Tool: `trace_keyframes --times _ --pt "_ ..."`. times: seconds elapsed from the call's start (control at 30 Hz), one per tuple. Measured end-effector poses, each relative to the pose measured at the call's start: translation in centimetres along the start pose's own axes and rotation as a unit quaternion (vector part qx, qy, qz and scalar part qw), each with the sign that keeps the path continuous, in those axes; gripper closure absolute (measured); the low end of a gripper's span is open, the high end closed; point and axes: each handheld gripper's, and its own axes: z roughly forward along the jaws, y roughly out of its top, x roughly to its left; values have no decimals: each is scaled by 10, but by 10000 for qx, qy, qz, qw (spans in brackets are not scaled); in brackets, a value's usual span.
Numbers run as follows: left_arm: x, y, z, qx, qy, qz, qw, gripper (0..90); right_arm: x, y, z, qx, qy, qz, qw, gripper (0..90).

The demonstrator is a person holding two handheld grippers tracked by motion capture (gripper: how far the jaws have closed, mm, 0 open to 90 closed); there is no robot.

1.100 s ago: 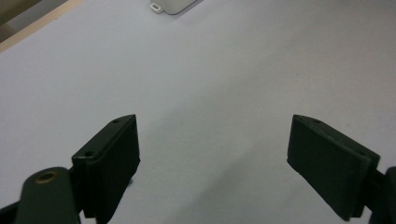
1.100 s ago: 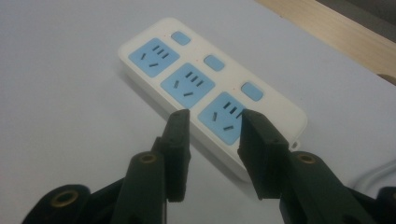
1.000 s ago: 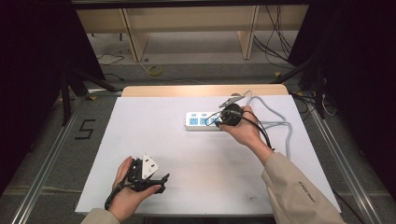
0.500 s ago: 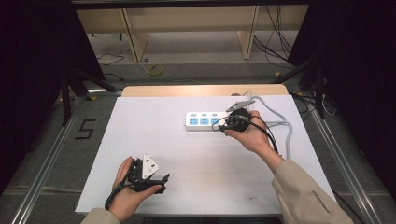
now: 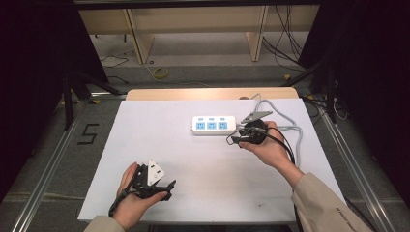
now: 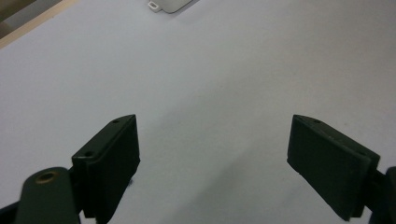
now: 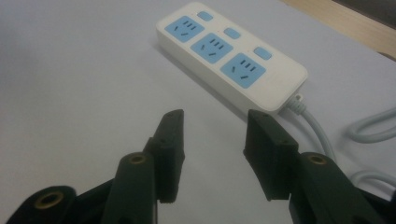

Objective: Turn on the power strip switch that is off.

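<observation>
We are working at the white power strip point(image 5: 211, 124), which is lying flat on the far middle of the white table point(image 5: 193, 159), its 3 blue sockets facing up and its grey cord point(image 5: 296, 137) looping off the right end. Our right gripper point(image 5: 235, 138) is sitting just beside that cord end, apart from the strip; its jaws have just been opening, and in the right gripper view they are standing parted with nothing between them. Our left gripper point(image 5: 164, 186) is resting near the table's front edge, well apart from the strip, jaws spread wide and empty.

To do this step well, we are judging it best to:

1. Square the jaws to the strip's narrow width before closing.
2. Keep clear of the cord so no loop gets pinched or dragged.
3. Close gently on the casing, away from the 3 switches.
</observation>
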Motion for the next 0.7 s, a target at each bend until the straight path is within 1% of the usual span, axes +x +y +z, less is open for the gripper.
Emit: trace_keyframes --times 0.17,0.33,0.43,0.7 --pt "0 0 0 13 -6 -9 10000 165 -1 -7 -7 15 4 16 10000 572" --pt "0 0 0 5 -5 -16 10000 165 -2 -15 -14 -10 7 96 10000 563" --pt "1 -1 0 9 -11 -26 10000 164 -3 -21 -19 -67 2 167 9998 554" --pt "1 0 1 23 -26 -47 10000 165 -5 -37 -35 -201 -23 210 9996 520"
